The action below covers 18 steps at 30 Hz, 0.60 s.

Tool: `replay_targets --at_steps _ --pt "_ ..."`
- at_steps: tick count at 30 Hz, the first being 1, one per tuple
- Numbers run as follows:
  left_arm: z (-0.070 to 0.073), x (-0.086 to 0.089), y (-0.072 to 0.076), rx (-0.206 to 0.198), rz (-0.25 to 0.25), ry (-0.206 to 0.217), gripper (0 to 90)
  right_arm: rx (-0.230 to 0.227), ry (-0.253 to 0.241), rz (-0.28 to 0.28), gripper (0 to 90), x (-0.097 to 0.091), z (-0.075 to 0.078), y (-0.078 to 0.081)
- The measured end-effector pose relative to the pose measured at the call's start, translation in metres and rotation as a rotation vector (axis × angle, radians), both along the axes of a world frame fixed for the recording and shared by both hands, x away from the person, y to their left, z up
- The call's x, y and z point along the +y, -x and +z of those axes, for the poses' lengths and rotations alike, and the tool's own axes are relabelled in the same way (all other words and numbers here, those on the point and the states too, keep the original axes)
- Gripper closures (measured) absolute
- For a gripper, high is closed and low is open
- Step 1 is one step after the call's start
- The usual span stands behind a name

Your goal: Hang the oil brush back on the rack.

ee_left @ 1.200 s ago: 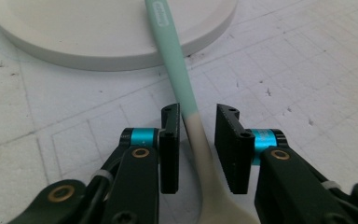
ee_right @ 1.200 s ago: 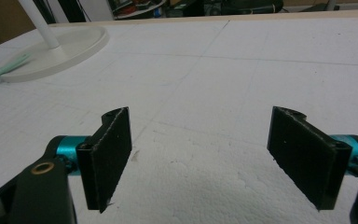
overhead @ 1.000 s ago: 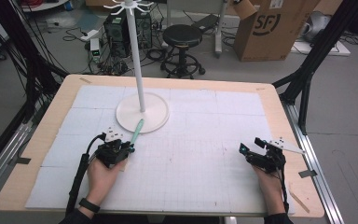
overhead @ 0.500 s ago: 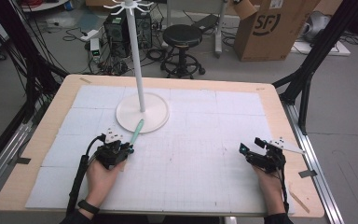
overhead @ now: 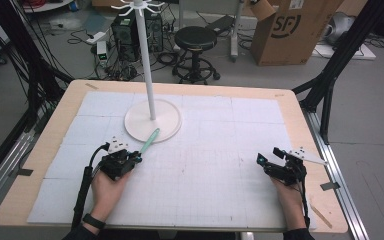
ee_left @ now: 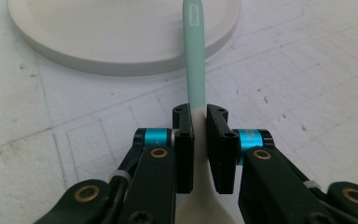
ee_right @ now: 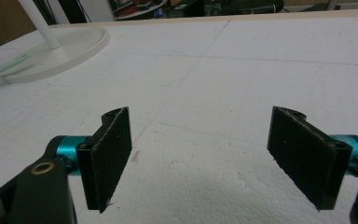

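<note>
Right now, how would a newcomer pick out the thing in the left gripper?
Start at the white stand on the table's far left, with its round base and tall pole. From the base's near edge a slim spoon runs toward the left gripper, whose jaws have just closed on it. Its mint-green handle is the sole coloured item on the white mat.

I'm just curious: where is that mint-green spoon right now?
The mint-green spoon is pinched in the left tongs, left of the table's middle, its handle tip resting on the white stand's round base.
</note>
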State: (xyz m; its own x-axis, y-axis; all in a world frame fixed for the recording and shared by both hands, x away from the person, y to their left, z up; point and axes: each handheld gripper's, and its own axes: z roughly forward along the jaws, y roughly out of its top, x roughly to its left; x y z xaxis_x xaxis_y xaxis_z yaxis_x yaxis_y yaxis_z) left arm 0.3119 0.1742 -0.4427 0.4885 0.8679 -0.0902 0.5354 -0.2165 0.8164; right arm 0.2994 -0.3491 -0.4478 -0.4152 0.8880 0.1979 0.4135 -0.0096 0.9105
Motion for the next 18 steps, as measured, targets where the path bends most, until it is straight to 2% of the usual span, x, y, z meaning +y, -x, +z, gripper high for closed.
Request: replay_targets --at_steps 2,5,8,10,12,15,16,18 --pt "0.002 0.003 0.0 -0.007 -0.003 0.01 81.9 0.0 0.001 0.0 21.0 0.0 0.0 0.0" --pt "0.011 0.011 0.002 -0.025 -0.006 0.067 81.9 -0.001 -0.002 -0.002 21.0 0.0 0.0 0.0" --pt "0.017 0.014 0.003 -0.041 -0.011 0.069 82.0 0.0 -0.004 -0.002 21.0 0.0 0.0 0.0" --pt "0.026 0.021 0.004 -0.058 -0.014 0.106 81.9 0.0 -0.003 -0.003 21.0 0.0 0.0 0.0" --pt "0.029 0.023 0.004 -0.062 -0.019 0.107 81.9 0.0 -0.003 -0.002 21.0 0.0 0.0 0.0" --pt "0.043 0.033 0.004 -0.089 -0.013 0.144 82.0 0.001 -0.005 -0.003 21.0 0.0 0.0 0.0" --pt "0.043 0.033 0.004 -0.089 -0.013 0.144 82.0 -0.001 -0.004 -0.003 21.0 0.0 0.0 0.0" --pt "0.052 0.041 0.004 -0.101 -0.013 0.147 82.0 0.002 -0.005 -0.002 21.0 0.0 0.0 0.0"
